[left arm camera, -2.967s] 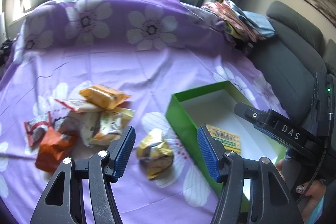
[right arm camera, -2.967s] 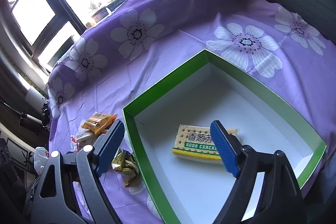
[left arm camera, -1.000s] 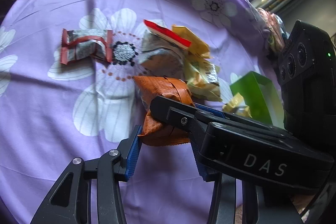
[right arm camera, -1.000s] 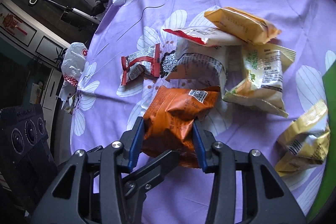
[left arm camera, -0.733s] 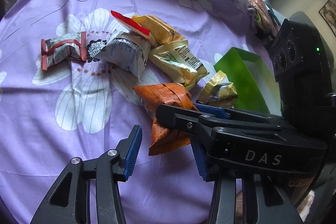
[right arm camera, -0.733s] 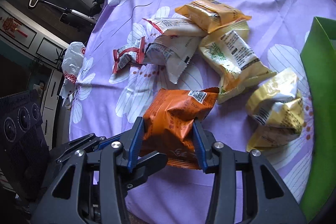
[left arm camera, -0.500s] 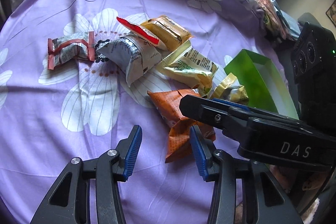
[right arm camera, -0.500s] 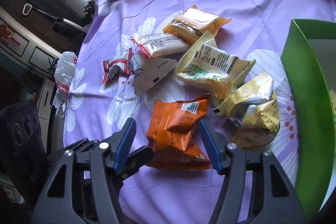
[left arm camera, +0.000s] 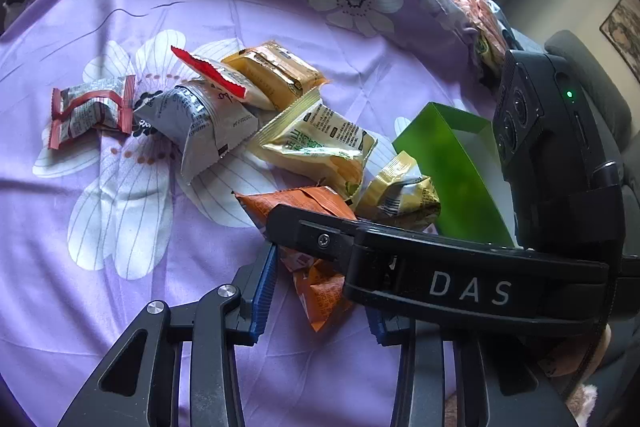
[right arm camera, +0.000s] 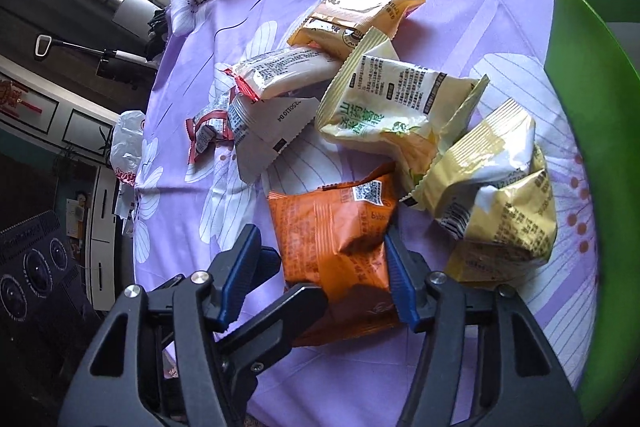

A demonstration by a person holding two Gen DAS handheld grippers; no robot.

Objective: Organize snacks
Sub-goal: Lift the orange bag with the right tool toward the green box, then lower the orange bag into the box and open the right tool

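Observation:
An orange snack packet (right arm camera: pixel 340 235) lies on the purple flowered cloth between the open fingers of my right gripper (right arm camera: pixel 320 279); it also shows in the left wrist view (left arm camera: pixel 316 283), partly hidden by the right gripper's body. My left gripper (left arm camera: pixel 320 295) is open with the same packet between its fingers. Beside it lie a crumpled gold packet (right arm camera: pixel 496 195), a pale yellow packet (right arm camera: pixel 400 107), an orange-yellow packet (right arm camera: pixel 352 15), a grey packet (left arm camera: pixel 196 123), a white packet with red ends (right arm camera: pixel 280 71) and a small red-striped packet (left arm camera: pixel 88 111). The green box (left arm camera: pixel 448 163) stands to the right.
The green box wall (right arm camera: pixel 588 131) fills the right edge of the right wrist view. A pile of folded cloth (left arm camera: pixel 480 23) and a grey sofa (left arm camera: pixel 592 79) are at the far right. A white plastic bag (right arm camera: pixel 128 147) and dark furniture stand beyond the cloth's left edge.
The right gripper carried the orange packet toward the green box, then opened and let it go on the cloth beside the gold packet. The left gripper followed and stays open.

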